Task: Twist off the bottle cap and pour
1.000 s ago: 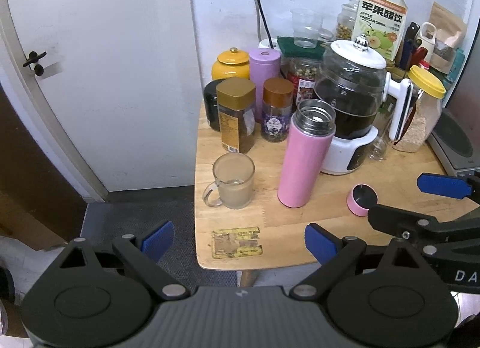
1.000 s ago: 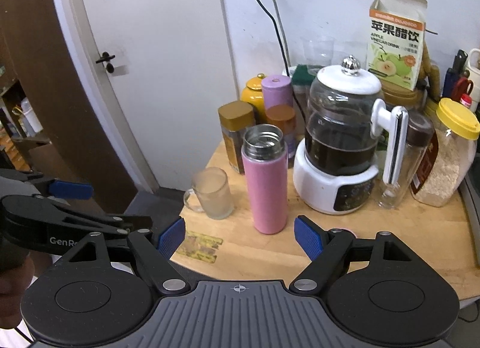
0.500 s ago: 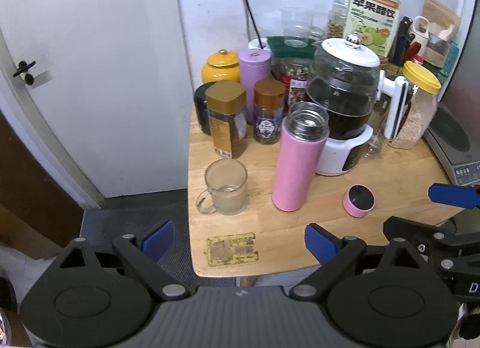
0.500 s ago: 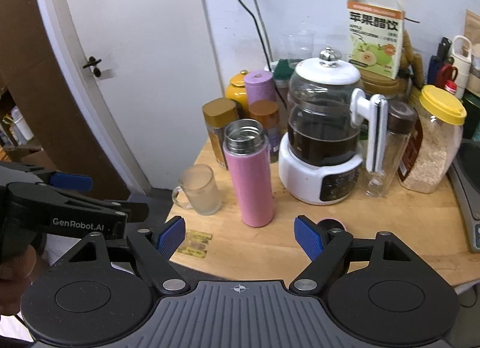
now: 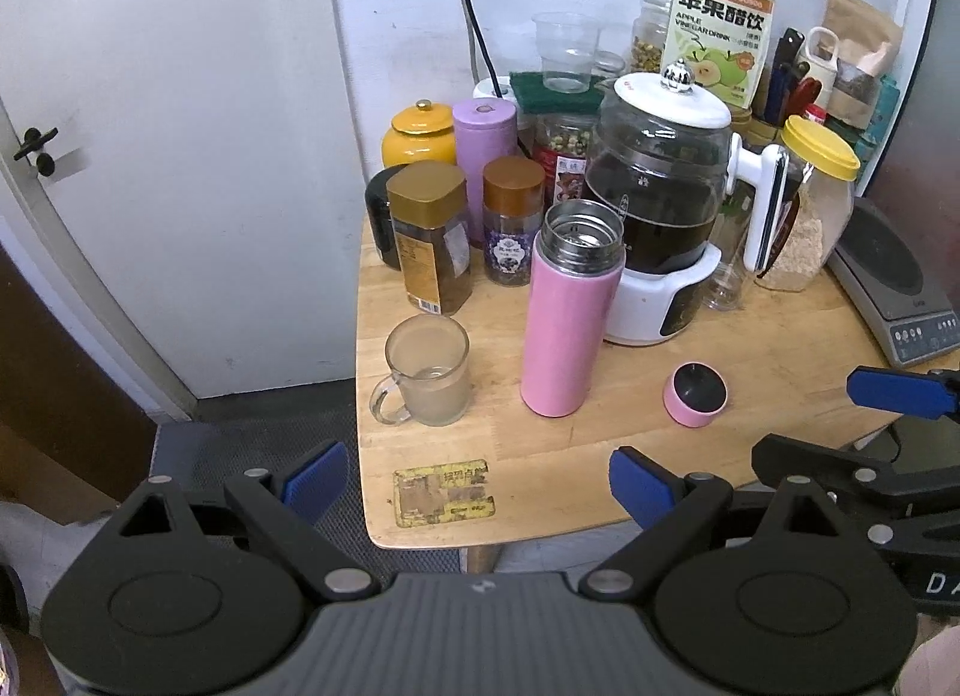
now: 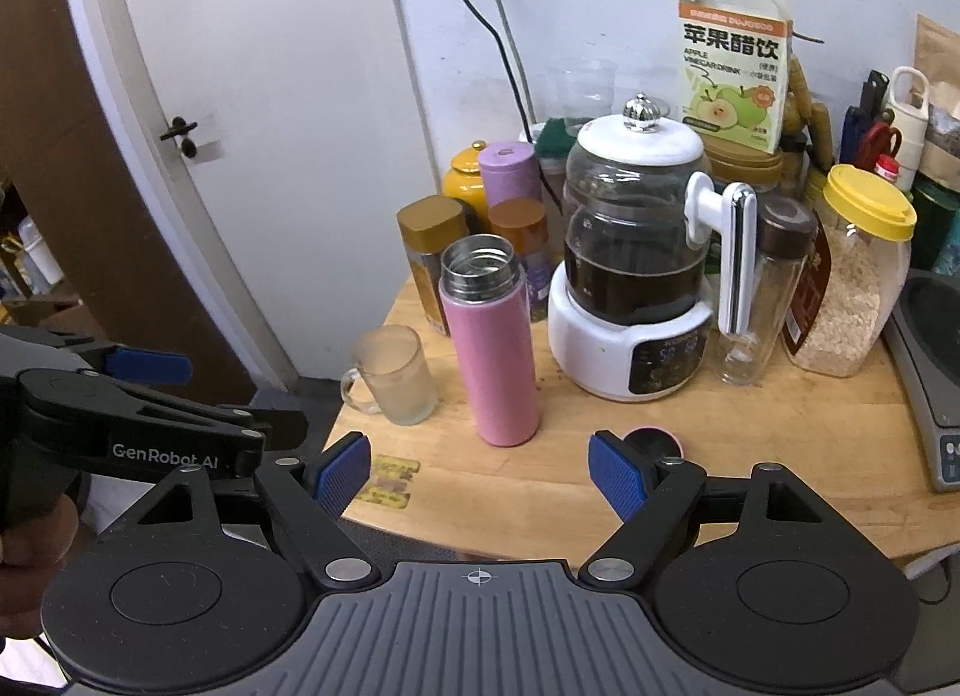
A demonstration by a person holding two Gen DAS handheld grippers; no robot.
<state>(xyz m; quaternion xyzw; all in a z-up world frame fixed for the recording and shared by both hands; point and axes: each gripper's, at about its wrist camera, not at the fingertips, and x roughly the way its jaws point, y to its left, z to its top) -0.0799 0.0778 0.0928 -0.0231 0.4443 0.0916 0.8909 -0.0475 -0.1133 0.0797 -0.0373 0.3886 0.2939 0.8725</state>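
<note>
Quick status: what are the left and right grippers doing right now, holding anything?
Left gripper: jaws open, holding nothing.
Right gripper: jaws open, holding nothing.

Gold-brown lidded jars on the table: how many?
2. The square-lidded coffee jar stands behind the glass mug; the round-lidded jar stands to its right, behind the pink bottle. More may be hidden behind the kettle.

front table edge [image 5: 540, 510]: bare | behind pink bottle [image 5: 567, 330]: kettle [image 5: 654, 228], jars [image 5: 429, 237] crowd
</note>
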